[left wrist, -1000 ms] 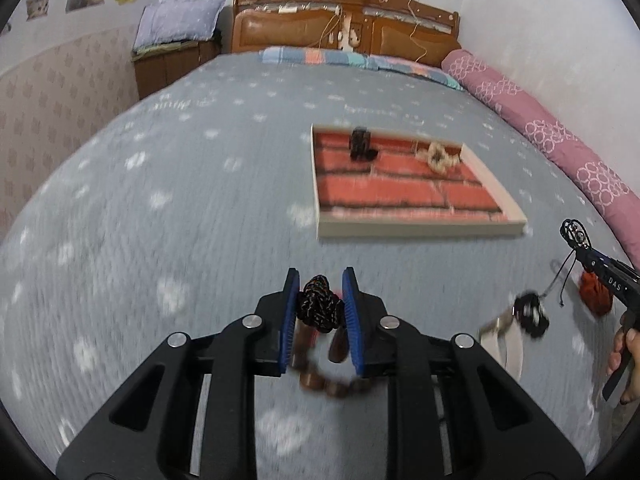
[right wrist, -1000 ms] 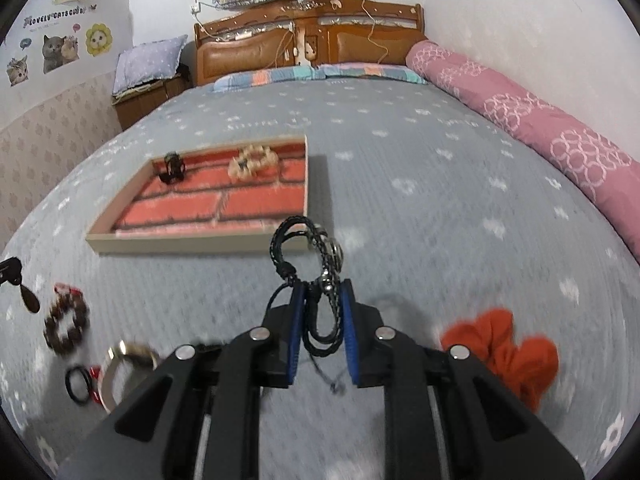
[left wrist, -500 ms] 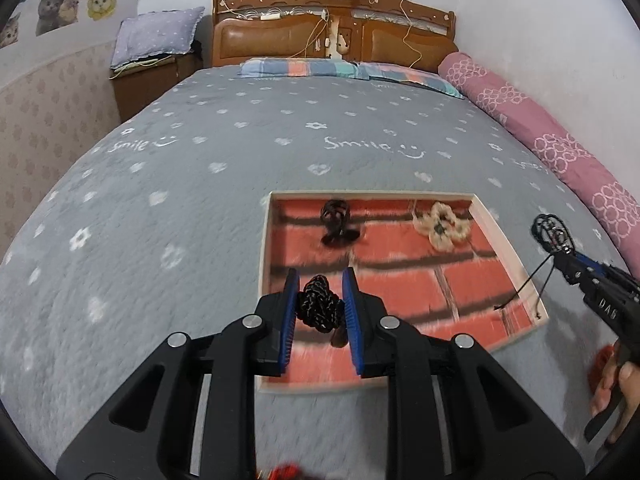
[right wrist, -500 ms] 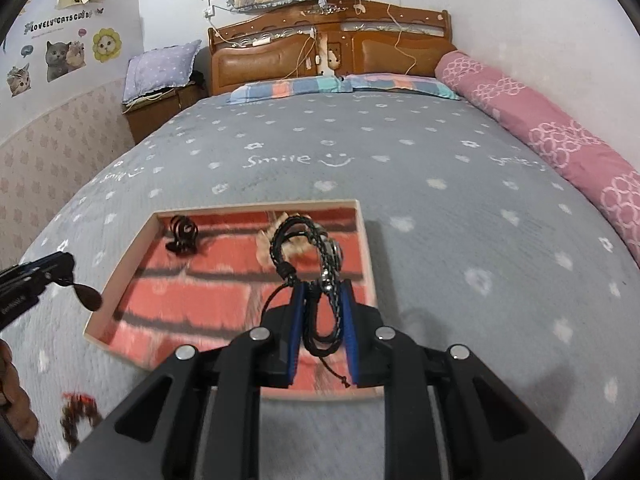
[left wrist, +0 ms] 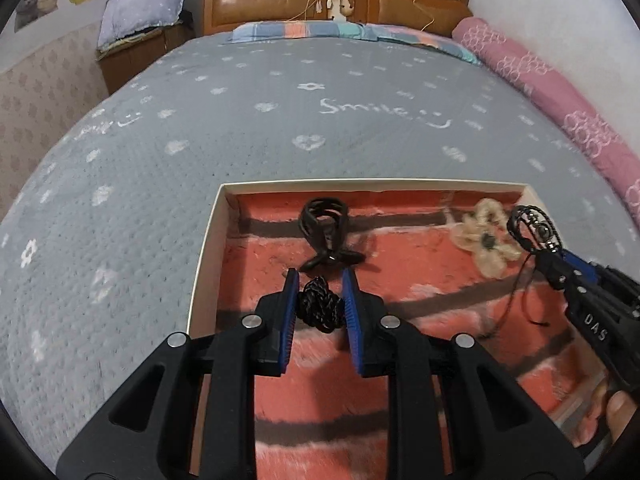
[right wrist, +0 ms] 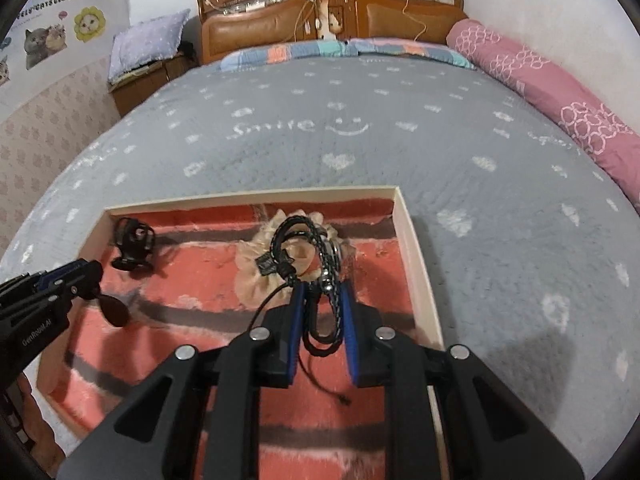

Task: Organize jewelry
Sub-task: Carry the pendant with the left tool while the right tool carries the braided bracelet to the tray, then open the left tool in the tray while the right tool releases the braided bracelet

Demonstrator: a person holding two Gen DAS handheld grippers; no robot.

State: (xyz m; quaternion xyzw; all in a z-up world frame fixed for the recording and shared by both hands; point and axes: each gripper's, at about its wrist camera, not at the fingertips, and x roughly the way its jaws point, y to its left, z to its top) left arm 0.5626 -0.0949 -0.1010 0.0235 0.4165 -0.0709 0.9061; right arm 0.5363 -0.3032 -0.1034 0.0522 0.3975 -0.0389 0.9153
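Grey bedspread (left wrist: 280, 132) with little white hearts and a "Smile" print fills most of both views, wooden headboard (right wrist: 332, 8) at the far end, pink bolster (right wrist: 560, 92) along the right side. Our landmark is the shallow tray (left wrist: 208, 240) with cream walls and a red brick-pattern lining, sitting on the bedspread.

We've got both grippers over that tray. The left gripper (left wrist: 320, 304) is clamped on a dark braided cord knot (left wrist: 320, 310); from the other camera a brown bead (right wrist: 114, 310) dangles below it, over the tray's left half. The right gripper (right wrist: 322, 312) is pinched on a black braided bracelet (right wrist: 304, 240) with a metal clasp, its loops sticking up past the fingertips, over the tray's right half near the right wall.

Already lying in the tray: a black strap bracelet (left wrist: 326, 236) near the far-left corner, just ahead of our left fingertips, and a beige flower scrunchie (left wrist: 486, 246) toward the far-right, partly hidden behind the bracelet in the right wrist view.

Room-wise, the middle and near part of the tray lining shows bare red, and bedspread past the tray's far and right edges is open.
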